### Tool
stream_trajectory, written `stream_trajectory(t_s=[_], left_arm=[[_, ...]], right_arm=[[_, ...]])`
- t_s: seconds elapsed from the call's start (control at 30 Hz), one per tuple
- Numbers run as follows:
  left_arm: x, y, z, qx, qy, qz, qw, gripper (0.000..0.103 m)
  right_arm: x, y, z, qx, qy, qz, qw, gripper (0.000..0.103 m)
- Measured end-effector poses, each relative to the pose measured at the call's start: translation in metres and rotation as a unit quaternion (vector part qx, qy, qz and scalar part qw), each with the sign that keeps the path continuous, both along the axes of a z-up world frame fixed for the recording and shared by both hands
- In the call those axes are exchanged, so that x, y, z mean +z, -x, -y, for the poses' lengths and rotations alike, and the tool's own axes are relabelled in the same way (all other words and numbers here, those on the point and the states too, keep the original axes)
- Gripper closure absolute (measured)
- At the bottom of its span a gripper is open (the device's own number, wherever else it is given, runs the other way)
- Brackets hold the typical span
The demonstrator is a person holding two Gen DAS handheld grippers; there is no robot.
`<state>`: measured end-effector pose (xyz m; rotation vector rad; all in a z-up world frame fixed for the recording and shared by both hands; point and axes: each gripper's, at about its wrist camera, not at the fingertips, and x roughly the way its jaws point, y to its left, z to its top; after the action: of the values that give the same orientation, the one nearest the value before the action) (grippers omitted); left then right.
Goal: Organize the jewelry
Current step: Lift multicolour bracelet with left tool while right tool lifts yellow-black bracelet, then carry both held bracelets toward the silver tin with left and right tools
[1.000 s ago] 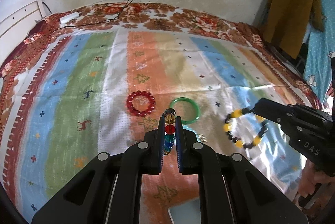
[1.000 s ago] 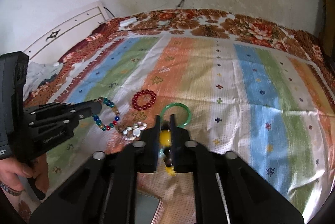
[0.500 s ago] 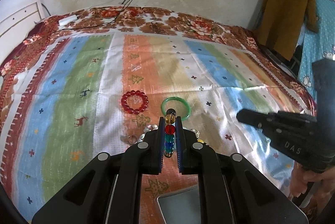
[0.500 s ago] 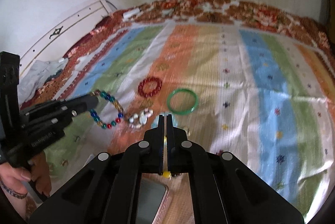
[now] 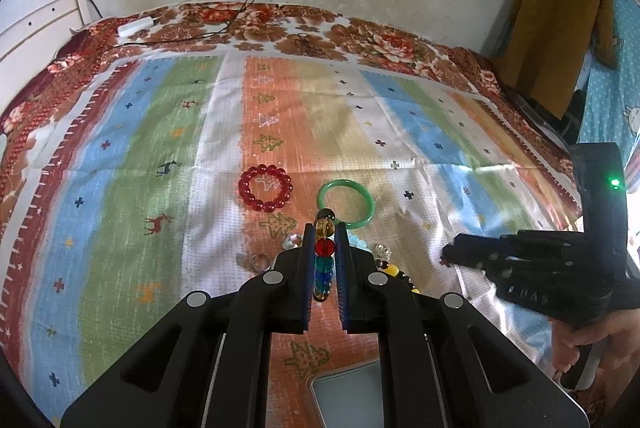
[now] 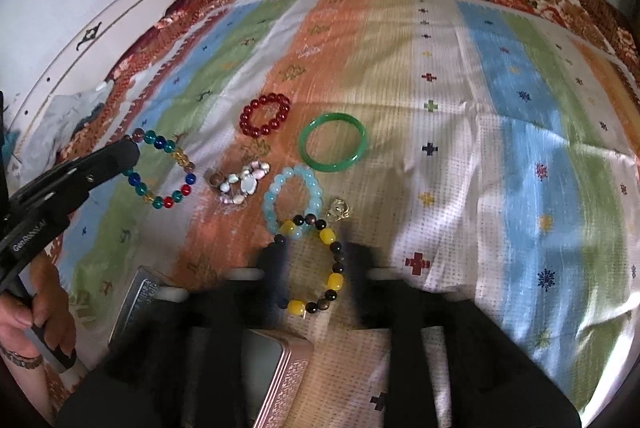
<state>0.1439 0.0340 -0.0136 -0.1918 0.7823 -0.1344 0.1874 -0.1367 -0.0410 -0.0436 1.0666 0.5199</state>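
Here, yellow-and-black bracelet [image 6: 316, 264] between opening right tongs [image 6: 316, 256]

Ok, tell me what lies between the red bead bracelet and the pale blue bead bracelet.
In the right wrist view, a small heap of white shell-like pieces lies between the red bead bracelet and the pale blue bead bracelet, a little to the left of the line between them.

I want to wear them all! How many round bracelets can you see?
5, maybe more hidden: red beads, green bangle, pale blue beads, yellow-and-dark beads between the opening right hand-held gripper, multicoloured beads in the left hand-held gripper.
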Motion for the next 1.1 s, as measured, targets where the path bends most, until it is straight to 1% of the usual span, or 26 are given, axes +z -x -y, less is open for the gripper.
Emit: stream_trajectory(t_s=[0.07,0.27,0.5,0.63,1.0,1.1], left_arm=[[0.0,0.0,0.0,0.0,0.001,-0.001,1.0,0.094],[-0.001,-0.002,0.001,0.001,-0.001,-0.003,1.0,0.094],[-0.002,-0.004,0.001,-0.001,0.0,-0.004,1.0,0.094],[-0.002,-0.004,0.002,-0.001,0.0,-0.003,1.0,0.094],[0.0,-0.005,0.006,-0.008,0.005,0.0,1.0,0.094],[-0.002,-0.006,0.005,-0.007,0.002,-0.005,1.0,0.097]], right_arm=[[-0.002,-0.002,-0.001,0.005,0.002,-0.004,1.0,0.06],[-0.024,-0.012,-0.01,0.027,0.019,-0.048,0.998,0.06],[-0.045,-0.028,-0.017,0.032,0.031,-0.078,0.996,0.06],[-0.053,-0.031,-0.02,0.035,0.042,-0.089,0.995,0.06],[-0.071,-0.036,-0.026,0.049,0.073,-0.1,0.991,0.06],[-0.075,-0.036,-0.026,0.051,0.077,-0.103,0.99,0.06]])
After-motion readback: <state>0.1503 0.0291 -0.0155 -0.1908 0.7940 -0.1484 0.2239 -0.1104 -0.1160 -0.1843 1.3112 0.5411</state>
